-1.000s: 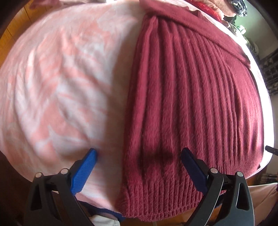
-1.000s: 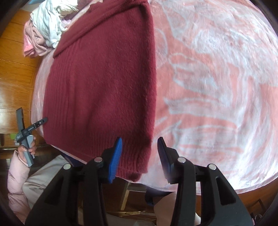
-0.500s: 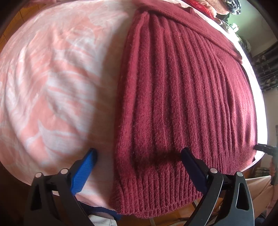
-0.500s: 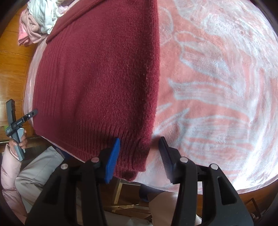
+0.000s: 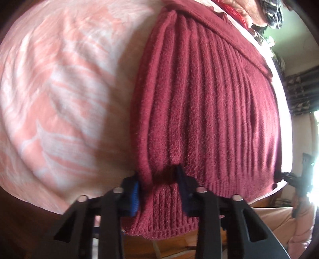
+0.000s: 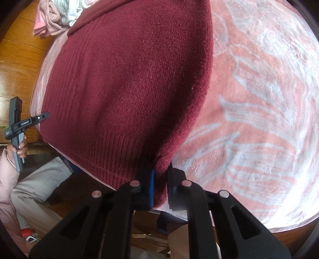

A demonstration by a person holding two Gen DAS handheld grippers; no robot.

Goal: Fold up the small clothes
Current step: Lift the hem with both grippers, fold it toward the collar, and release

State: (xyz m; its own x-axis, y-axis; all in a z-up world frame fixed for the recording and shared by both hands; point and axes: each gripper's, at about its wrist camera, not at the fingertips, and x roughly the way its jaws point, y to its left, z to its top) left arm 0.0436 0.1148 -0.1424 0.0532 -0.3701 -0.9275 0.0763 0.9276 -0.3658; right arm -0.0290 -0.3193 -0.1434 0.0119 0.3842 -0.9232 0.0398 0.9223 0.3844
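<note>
The left gripper is closing on the near left corner of the maroon sweater; a bunched fold of the ribbed hem sits between the blue pads and is pressed by them. The right gripper is clamped narrow on the near right corner of the same hem, with knit pinched between its pads. The sweater lies flat, hem toward the person, on the pink patterned blanket covering the table. Its sleeves appear already folded across the upper body. Beyond the collar, a pile of other clothes rests at the far edge.

Step in hand: securing both hem corners. Judged next move: lift both corners together, keep the hem taut and level, carry it toward the collar, and lay it down evenly so the body halves. Uneven lift risks skewing the fold.
</note>
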